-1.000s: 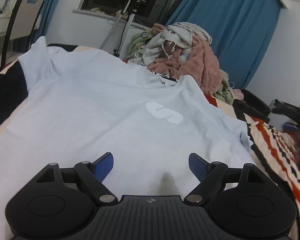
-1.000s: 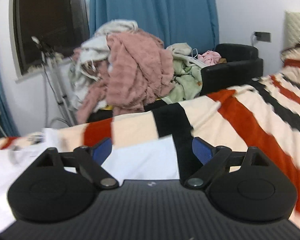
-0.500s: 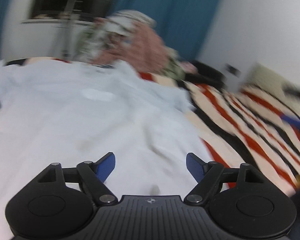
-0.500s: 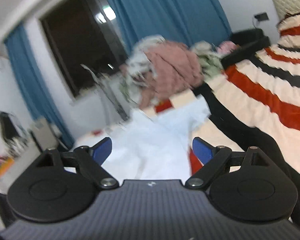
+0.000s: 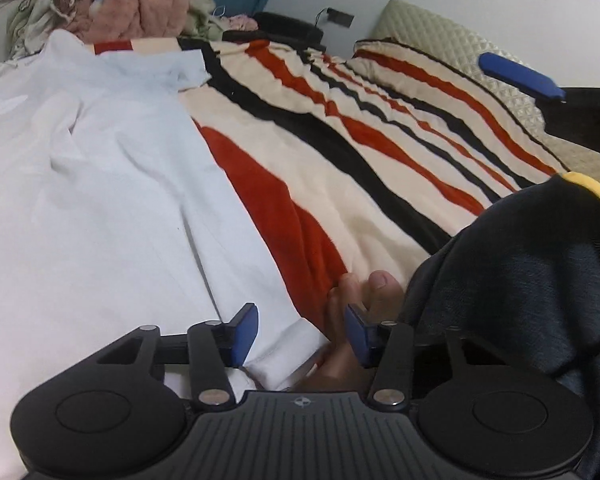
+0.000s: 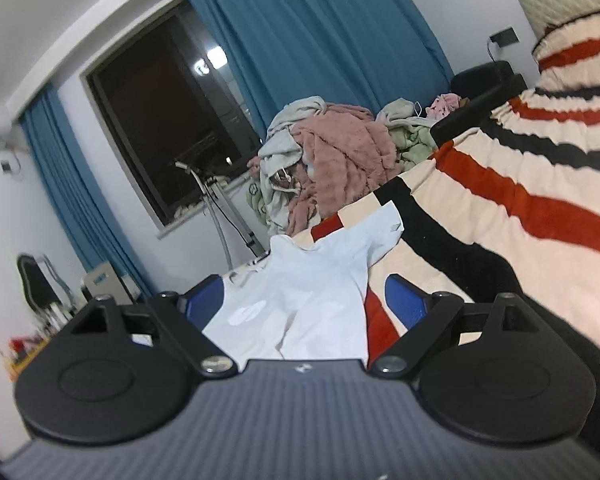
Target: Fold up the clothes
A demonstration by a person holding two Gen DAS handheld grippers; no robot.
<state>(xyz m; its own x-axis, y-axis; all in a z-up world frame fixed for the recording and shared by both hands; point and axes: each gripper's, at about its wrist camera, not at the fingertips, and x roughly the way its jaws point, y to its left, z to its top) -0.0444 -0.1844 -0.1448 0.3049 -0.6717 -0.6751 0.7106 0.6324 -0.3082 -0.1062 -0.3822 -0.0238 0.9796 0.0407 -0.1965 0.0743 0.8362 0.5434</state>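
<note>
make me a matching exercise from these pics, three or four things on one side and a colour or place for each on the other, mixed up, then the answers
Things:
1. t-shirt
2. blanket
3. curtains
4. heap of clothes

Descriptions:
A. blue, hanging beside the dark window
B. piled past the far edge of the bed, pink piece on top
C. pale, spread flat on the bed
D. cream with red and black stripes, covering the bed

Pairs: 1-C, 2-D, 3-A, 4-B

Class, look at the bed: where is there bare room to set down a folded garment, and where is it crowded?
Free: the striped blanket between the white T-shirt and the quilted headboard. Crowded: the clothes pile by the blue curtain, and the near corner with a bare foot and dark garment.
</note>
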